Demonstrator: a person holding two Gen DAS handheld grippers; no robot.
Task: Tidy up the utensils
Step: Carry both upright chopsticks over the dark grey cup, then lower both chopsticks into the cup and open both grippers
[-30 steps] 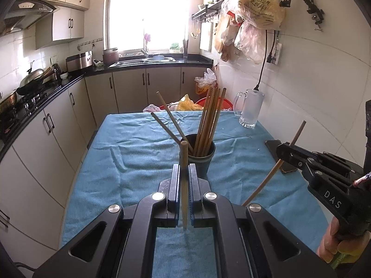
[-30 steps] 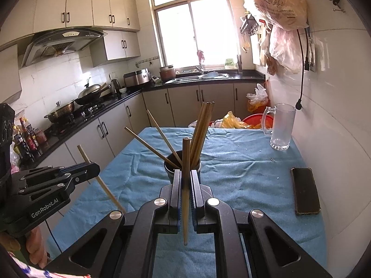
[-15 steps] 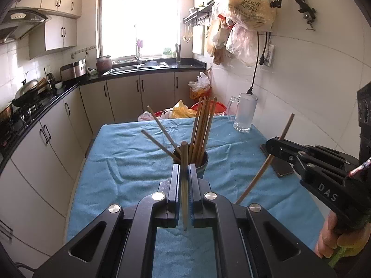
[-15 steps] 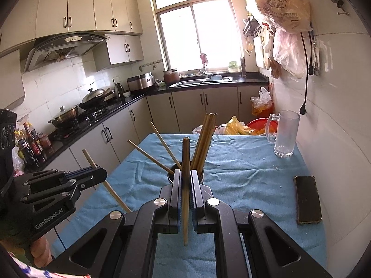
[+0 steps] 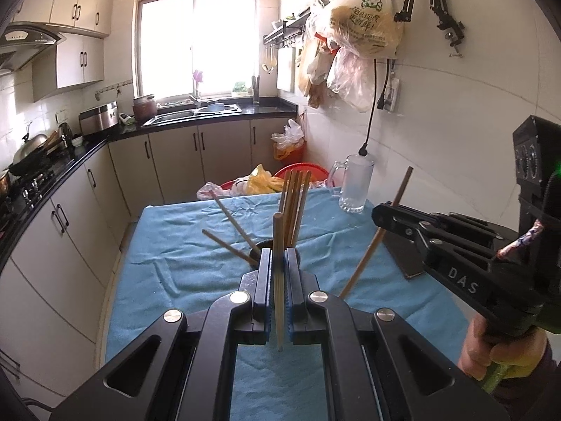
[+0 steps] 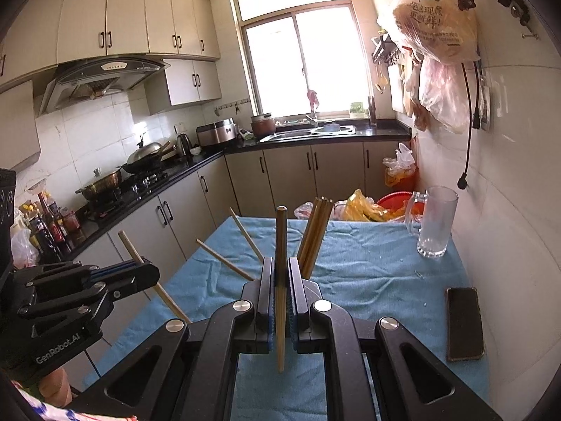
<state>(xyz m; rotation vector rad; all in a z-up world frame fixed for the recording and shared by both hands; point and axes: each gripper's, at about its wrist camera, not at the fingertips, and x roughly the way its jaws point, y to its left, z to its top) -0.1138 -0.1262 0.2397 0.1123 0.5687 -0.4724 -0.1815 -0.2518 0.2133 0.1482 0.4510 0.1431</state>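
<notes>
A dark cup (image 5: pixel 257 246) holding several wooden chopsticks (image 5: pixel 292 203) stands mid-table on the blue cloth (image 5: pixel 182 252), mostly hidden behind my fingers in both views. My left gripper (image 5: pixel 279 263) is shut on one upright chopstick (image 5: pixel 277 245). My right gripper (image 6: pixel 280 273) is shut on another upright chopstick (image 6: pixel 280 245). Each gripper shows in the other's view: the right one (image 5: pixel 380 215) with its slanted chopstick (image 5: pixel 378 238), the left one (image 6: pixel 150 275) with its chopstick (image 6: pixel 140 263). Both are held above the table, short of the cup (image 6: pixel 257 270).
A glass mug (image 6: pixel 434 224) stands at the far right by the wall. A black phone (image 6: pixel 463 322) lies near the right edge. Plastic bags (image 6: pixel 361 207) and a red basin sit beyond the table's far end. Kitchen counters (image 6: pixel 168 179) run along the left.
Both grippers have risen and pulled back from the cup, each still holding its chopstick. The cup now sits lower and farther off in both views.
</notes>
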